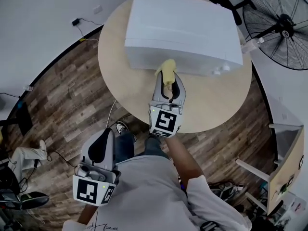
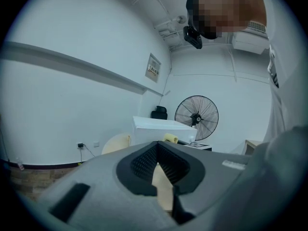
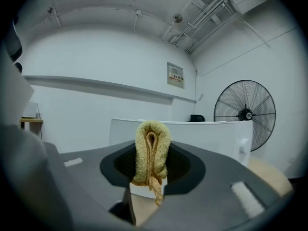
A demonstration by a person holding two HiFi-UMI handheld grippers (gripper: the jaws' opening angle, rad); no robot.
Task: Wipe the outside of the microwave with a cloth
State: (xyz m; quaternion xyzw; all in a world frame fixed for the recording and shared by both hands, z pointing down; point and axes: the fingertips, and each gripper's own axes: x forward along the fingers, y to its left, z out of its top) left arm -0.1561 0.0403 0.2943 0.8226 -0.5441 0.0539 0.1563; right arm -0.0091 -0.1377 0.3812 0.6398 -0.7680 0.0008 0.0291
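The white microwave [image 1: 183, 28] stands on a round beige table [image 1: 216, 100]. My right gripper [image 1: 168, 82] reaches over the table's near half and is shut on a folded yellow cloth [image 1: 168, 71]. The cloth's tip lies against or just short of the microwave's front face; I cannot tell which. In the right gripper view the cloth [image 3: 151, 150] stands upright between the jaws, with the microwave [image 3: 202, 134] behind it. My left gripper [image 1: 102, 146] hangs low by the person's body over the floor, shut and empty. The left gripper view shows the microwave [image 2: 161, 129] and cloth [image 2: 170, 138] far off.
A black standing fan [image 1: 281, 25] is at the back right of the table. A wooden shelf unit [image 1: 288, 158] stands at the right. Cables and a wall socket [image 1: 76, 21] lie along the white wall at the left. Dark wood floor surrounds the table.
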